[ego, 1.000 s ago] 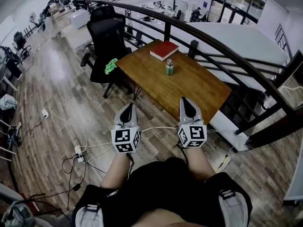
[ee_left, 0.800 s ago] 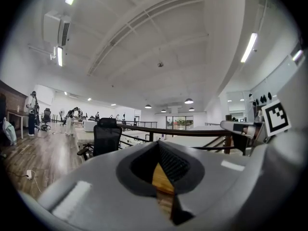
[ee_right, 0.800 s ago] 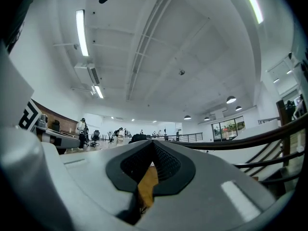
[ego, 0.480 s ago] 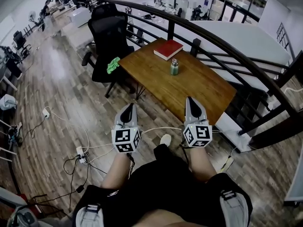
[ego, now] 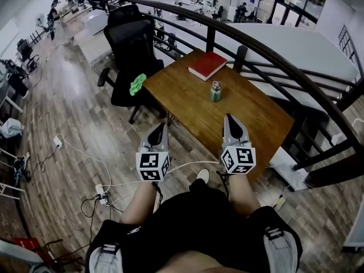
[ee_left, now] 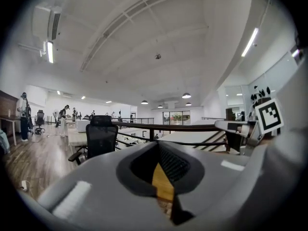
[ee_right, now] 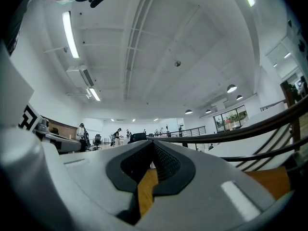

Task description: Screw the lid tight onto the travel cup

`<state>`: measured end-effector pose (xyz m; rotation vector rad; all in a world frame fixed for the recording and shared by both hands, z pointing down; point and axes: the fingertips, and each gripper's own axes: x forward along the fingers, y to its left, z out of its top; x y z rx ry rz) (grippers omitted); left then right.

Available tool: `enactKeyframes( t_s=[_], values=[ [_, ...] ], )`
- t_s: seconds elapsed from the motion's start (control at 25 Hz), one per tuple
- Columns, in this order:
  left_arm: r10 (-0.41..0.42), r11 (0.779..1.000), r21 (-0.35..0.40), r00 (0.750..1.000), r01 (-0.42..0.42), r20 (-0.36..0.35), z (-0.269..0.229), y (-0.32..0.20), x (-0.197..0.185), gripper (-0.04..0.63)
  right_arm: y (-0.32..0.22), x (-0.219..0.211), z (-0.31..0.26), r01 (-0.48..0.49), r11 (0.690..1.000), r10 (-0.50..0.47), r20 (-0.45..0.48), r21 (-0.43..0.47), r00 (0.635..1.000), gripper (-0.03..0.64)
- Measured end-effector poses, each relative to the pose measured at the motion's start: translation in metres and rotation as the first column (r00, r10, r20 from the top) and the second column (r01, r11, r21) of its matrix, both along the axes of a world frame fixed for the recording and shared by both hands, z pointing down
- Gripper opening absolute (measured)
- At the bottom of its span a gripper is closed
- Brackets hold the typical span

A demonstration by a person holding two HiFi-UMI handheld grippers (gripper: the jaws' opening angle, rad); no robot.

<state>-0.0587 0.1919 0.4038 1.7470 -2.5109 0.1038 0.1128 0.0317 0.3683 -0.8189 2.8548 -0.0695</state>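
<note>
A small green travel cup (ego: pixel 215 91) with a metal lid on top stands upright on the wooden table (ego: pixel 187 108) in the head view. My left gripper (ego: pixel 157 134) is held above the floor, short of the table's near edge, shut and empty. My right gripper (ego: pixel 231 127) hovers over the table's near edge, also shut with nothing in it. Both point toward the table, well short of the cup. In the left gripper view (ee_left: pixel 159 153) and the right gripper view (ee_right: pixel 153 153) the jaws meet, and the cup is hidden behind them.
A red book (ego: pixel 207 65) lies at the table's far end. A black office chair (ego: pixel 132 50) with a green cloth (ego: pixel 136 85) on its seat stands left of the table. A dark railing (ego: pixel 273 61) runs behind the table. Cables and a power strip (ego: pixel 99 190) lie on the wood floor.
The table and cup have come nearer in the head view. The right gripper now reaches over the table's near edge. Both grippers stay shut.
</note>
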Motion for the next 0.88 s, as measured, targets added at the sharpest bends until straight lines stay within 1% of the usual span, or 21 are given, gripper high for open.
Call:
enactKeyframes(
  t_s=[0.16,0.32,0.56,0.76,0.88],
  values=[
    [0.019,1.0,-0.012,0.999,-0.019,0.027,-0.011,-0.051,-0.026,0.052,-0.047,-0.023,-0.001,-0.014,1.0,0.014,-0.005,-0.016,1.0,0.003],
    [0.047,0.998,-0.035,0.999,-0.047,0.004,-0.008,-0.107,-0.043,0.052,-0.096,-0.035,0.001,-0.032,0.999,0.032,-0.019,-0.027,0.999,0.003],
    [0.084,0.995,-0.056,0.996,-0.086,-0.032,0.014,-0.182,-0.06,0.052,-0.161,-0.043,0.015,-0.038,0.999,0.037,-0.044,-0.029,0.998,0.003],
    [0.122,0.989,-0.078,0.991,-0.126,-0.046,0.022,-0.221,-0.059,0.052,-0.201,-0.031,0.019,-0.069,0.997,0.066,-0.058,-0.038,0.996,0.003],
    [0.158,0.983,-0.092,0.987,-0.161,-0.04,0.024,-0.234,-0.061,0.052,-0.209,-0.03,0.019,-0.066,0.998,0.066,-0.07,-0.007,0.995,0.002]
  ],
)
